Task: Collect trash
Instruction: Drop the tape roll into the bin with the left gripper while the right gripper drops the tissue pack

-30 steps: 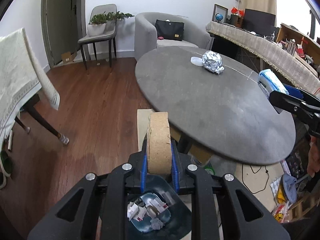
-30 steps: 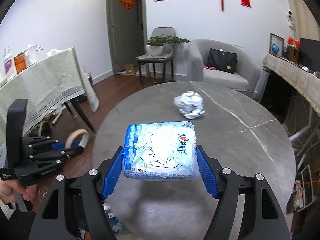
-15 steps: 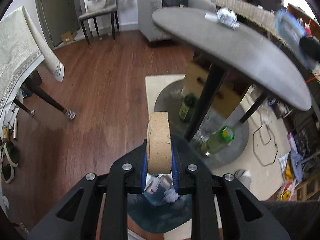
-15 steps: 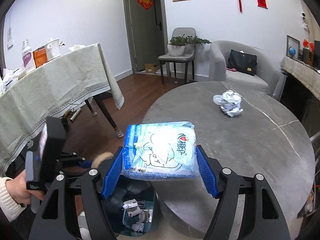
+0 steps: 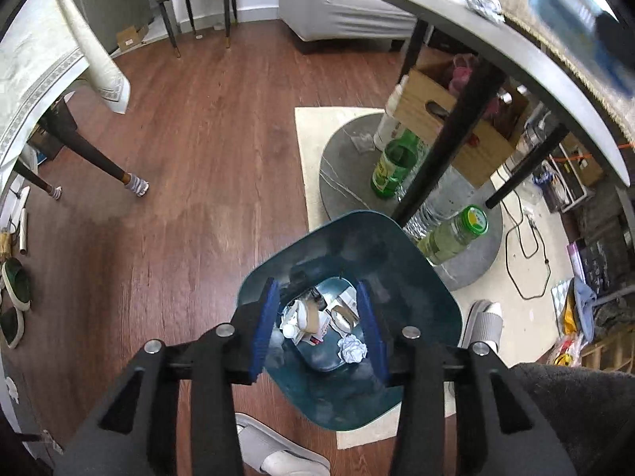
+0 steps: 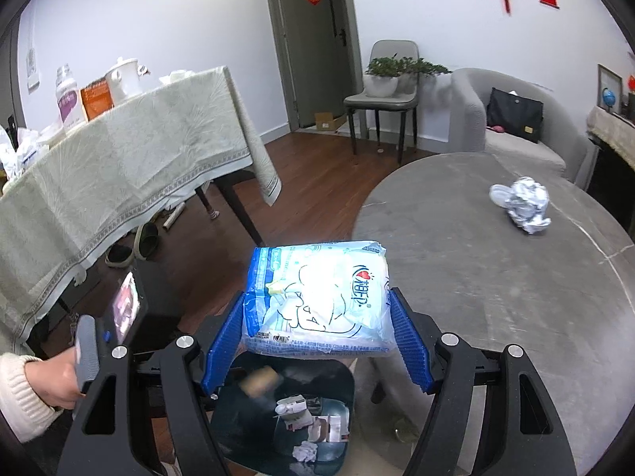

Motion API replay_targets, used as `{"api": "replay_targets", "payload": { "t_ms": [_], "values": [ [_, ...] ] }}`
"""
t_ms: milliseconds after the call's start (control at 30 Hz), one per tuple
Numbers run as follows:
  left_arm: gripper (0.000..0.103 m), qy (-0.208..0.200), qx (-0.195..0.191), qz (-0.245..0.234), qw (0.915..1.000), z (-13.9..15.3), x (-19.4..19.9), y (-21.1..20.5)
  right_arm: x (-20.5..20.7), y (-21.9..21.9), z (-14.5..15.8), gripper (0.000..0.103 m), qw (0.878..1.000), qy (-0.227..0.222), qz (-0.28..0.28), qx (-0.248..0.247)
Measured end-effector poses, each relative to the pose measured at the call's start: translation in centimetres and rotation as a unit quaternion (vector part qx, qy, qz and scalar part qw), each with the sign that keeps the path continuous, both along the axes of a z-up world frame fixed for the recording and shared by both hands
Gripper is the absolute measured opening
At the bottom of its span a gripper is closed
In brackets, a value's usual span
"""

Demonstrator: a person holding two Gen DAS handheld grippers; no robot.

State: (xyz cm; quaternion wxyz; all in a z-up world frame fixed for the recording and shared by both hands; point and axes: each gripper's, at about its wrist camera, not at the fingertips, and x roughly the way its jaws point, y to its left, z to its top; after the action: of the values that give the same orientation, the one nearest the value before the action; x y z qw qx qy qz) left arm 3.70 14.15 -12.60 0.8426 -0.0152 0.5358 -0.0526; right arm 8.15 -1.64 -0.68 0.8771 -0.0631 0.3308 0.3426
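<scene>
A dark teal trash bin (image 5: 412, 273) stands on the floor beside the round grey table (image 6: 496, 277). My left gripper (image 5: 319, 325) is open and empty right above the bin, which holds scraps and the brown tape roll (image 5: 311, 319). The roll shows blurred in the right wrist view (image 6: 260, 382) inside the bin (image 6: 238, 416). My right gripper (image 6: 317, 333) is shut on a blue and white tissue pack (image 6: 317, 297), held above the bin at the table's edge. A crumpled foil ball (image 6: 526, 204) lies on the table.
Bottles (image 5: 393, 162) and a cardboard box (image 5: 448, 119) sit on the table's base under the top. A cloth-covered table (image 6: 119, 170) stands to the left. A chair with a plant (image 6: 383, 91) and a grey armchair (image 6: 516, 131) are at the back. Slippers (image 5: 274, 448) lie near the bin.
My left gripper dropped down over the bin, opened and let the tape roll fall in. My right gripper carried the tissue pack left, to above the bin.
</scene>
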Motion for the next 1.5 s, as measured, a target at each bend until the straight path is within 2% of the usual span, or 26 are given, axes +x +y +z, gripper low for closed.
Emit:
{"api": "replay_targets", "payload": {
  "t_ms": [233,500,633,767,1033,1433,1500],
  "values": [
    [0.057,-0.041,-0.013,0.034,0.9985,2.1,-1.0,3.2,-0.1,2.9,-1.5,0.072,0.999,0.015,0.018,-0.023],
    [0.068,-0.109,-0.033,0.08,0.9902,5.0,-2.1,6.4,-0.7,5.8,-3.4,0.071,0.997,0.037,0.047,-0.051],
    [0.069,-0.14,-0.036,0.091,0.9852,6.3,-2.5,7.5,-0.7,7.1,-4.8,0.071,0.994,0.06,0.059,-0.071],
    [0.077,-0.172,-0.035,0.096,0.9797,7.7,-3.0,7.4,-0.8,7.8,-6.2,0.072,0.99,0.082,0.069,-0.091],
    [0.079,-0.236,-0.043,0.096,0.9661,10.6,-3.8,6.4,-0.9,8.1,-9.3,0.072,0.979,0.128,0.082,-0.132],
    [0.08,-0.286,-0.046,0.084,0.9533,12.4,-4.4,4.7,-1.7,7.5,-11.4,0.074,0.966,0.157,0.098,-0.178],
    [0.081,-0.293,-0.05,0.085,0.9509,12.7,-4.5,4.5,-1.9,7.4,-12.5,0.079,0.958,0.175,0.108,-0.197]
  ]
}}
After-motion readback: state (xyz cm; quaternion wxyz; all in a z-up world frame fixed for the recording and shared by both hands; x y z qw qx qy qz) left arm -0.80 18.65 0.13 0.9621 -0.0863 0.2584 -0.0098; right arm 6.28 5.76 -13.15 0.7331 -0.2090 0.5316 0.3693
